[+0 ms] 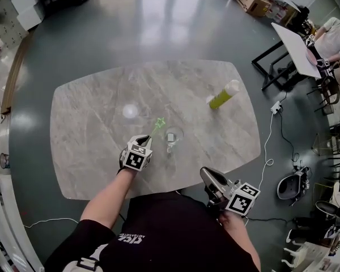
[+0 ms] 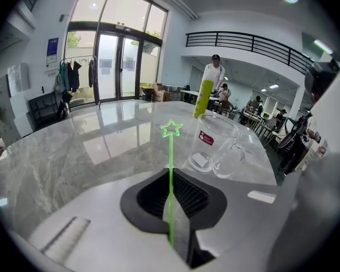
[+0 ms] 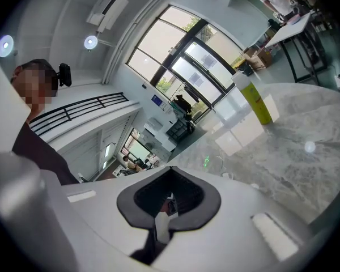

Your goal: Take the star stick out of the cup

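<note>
Bright daylight, glare, fisheye-warped edges

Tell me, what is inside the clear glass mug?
Nothing shows inside the clear glass mug. The thin green star-topped stick is outside it, clamped in the left gripper. Only its small red label covers a spot.

The thin green star stick (image 2: 170,163), its outlined star uppermost, is clamped in the left tool (image 2: 171,205), outside and just beside the cup (image 2: 215,143), a clear handled glass stood upright on the tabletop (image 2: 73,152).
</note>
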Demonstrator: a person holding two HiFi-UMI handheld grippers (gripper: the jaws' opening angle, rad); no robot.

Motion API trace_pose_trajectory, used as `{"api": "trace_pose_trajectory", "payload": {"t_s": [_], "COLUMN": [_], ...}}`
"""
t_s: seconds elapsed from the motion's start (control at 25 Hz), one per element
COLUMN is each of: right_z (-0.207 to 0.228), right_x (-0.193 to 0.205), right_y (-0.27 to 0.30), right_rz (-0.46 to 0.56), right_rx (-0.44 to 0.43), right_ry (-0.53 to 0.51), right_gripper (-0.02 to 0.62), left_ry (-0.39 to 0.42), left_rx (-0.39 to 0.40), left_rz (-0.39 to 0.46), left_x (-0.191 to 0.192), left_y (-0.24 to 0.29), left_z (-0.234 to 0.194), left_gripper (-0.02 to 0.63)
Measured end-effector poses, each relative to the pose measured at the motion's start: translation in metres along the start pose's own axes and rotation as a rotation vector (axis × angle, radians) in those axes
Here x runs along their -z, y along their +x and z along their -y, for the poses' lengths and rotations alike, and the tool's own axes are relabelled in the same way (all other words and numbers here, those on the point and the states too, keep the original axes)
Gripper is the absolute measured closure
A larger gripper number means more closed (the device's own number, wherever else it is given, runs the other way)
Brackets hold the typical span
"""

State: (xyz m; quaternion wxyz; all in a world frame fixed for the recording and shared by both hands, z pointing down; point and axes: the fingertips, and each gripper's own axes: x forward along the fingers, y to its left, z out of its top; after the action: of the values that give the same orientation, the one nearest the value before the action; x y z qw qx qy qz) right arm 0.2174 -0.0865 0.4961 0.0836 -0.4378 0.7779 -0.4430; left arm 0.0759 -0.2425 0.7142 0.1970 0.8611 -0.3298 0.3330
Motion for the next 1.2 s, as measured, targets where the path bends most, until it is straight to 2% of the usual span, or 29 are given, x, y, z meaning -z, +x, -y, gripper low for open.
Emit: {"api": "trace_pose_trajectory", "payload": {"t_s": [0.32, 0.8, 1.0, 1.2], "right_z": [-0.006, -0.03, -0.052, -0.065], "right_x": [0.002, 0.017, 0.015, 0.005], "right_y": [0.013, 0.044, 0.053, 0.054], "right_rz": [-0.015, 0.015, 0.049, 0.027], "right_rx": [-0.029, -0.089, -0.167, -0.222], "right_ry": [-0.006, -0.016, -0.072, -0.155], "right_gripper": [0.583, 0.583, 0.583, 0.583], "left_ry": [-0.009, -0.004, 0.005, -0.008], "left_rx": [0.003, 0.075, 0.096, 0.09], "left_rz": [0.052, 0.216, 0.305, 0.341], "left_x": [-0.014, -0.058, -0.085, -0.1], "left_y": [-0.012, -0.097, -0.141, -0.175], "left_z": [-0.003, 0.011, 0.027, 0.04], "left_gripper": [0.565, 0.568, 0.58, 0.583]}}
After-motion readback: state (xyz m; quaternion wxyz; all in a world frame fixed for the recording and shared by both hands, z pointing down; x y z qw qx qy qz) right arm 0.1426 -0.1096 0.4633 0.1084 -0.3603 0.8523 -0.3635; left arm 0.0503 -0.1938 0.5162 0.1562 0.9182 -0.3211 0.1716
